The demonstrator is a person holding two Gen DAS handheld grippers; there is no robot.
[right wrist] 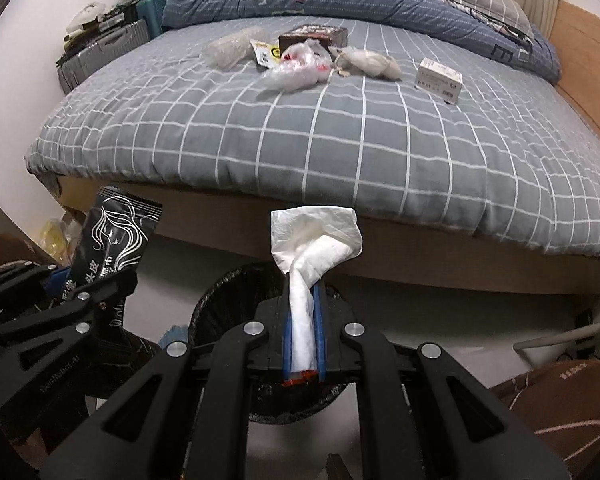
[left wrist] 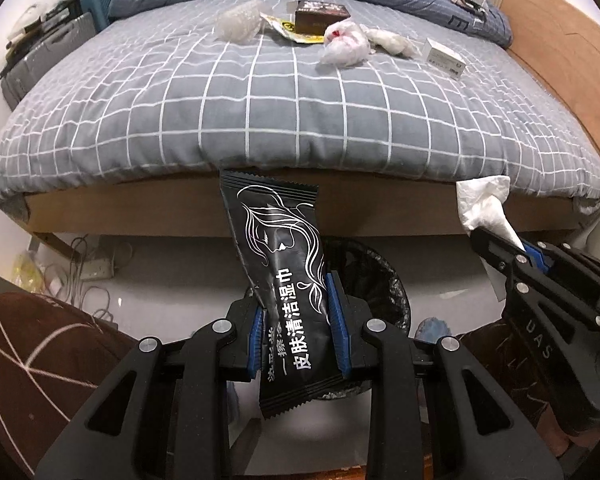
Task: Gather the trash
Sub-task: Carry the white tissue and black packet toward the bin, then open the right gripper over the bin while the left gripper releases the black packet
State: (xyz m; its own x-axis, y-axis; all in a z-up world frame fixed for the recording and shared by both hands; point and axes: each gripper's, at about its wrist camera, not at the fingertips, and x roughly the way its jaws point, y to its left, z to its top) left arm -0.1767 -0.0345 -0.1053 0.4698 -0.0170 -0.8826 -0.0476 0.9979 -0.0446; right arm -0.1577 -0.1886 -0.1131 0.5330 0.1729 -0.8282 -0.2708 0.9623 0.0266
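Note:
My left gripper (left wrist: 296, 304) is shut on a black wet-wipe packet (left wrist: 284, 276) with white line art and Chinese print, held upright above a black-lined trash bin (left wrist: 380, 280) on the floor. My right gripper (right wrist: 302, 300) is shut on a crumpled white tissue (right wrist: 316, 240), also over the trash bin (right wrist: 228, 300). Each gripper shows in the other's view: the right gripper (left wrist: 496, 246) with its tissue (left wrist: 484, 204) at right, the left gripper (right wrist: 96, 280) with its packet (right wrist: 112, 236) at left. More trash lies far back on the bed.
On the grey checked bed (left wrist: 260, 92) lie bubble wrap (left wrist: 236, 24), a yellow wrapper (left wrist: 288, 28), a brown box (left wrist: 320, 14), crumpled clear plastic (left wrist: 346, 46), a white wad (left wrist: 392, 42) and a small white box (left wrist: 446, 58). Suitcases (left wrist: 48, 56) stand left. Cables and a power strip (left wrist: 96, 268) lie underneath.

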